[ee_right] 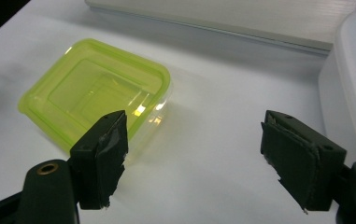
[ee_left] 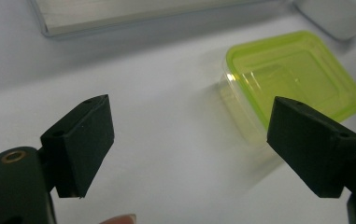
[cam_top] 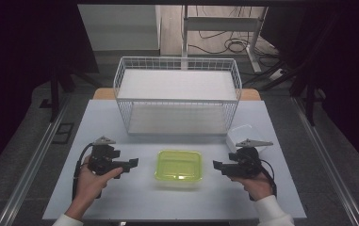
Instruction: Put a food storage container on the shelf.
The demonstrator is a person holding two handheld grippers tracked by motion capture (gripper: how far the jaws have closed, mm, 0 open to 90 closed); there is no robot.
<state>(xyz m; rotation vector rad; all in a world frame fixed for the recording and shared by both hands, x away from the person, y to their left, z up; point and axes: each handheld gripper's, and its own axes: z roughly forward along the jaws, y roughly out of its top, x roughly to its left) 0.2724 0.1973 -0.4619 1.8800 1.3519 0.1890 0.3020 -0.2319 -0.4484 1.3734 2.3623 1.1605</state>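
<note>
A white wire basket (cam_top: 177, 94) is sitting at the table's (cam_top: 97, 117) far side. The green-lidded container (cam_top: 178, 165) is lying between the left gripper (cam_top: 131, 164) and right gripper (cam_top: 218, 166), both hovering spread wide, gripping nothing.

Pale table (cam_top: 97, 188), grey floor (cam_top: 21, 136), black curtains (cam_top: 21, 42), cables (cam_top: 224, 44) behind, dim light
</note>
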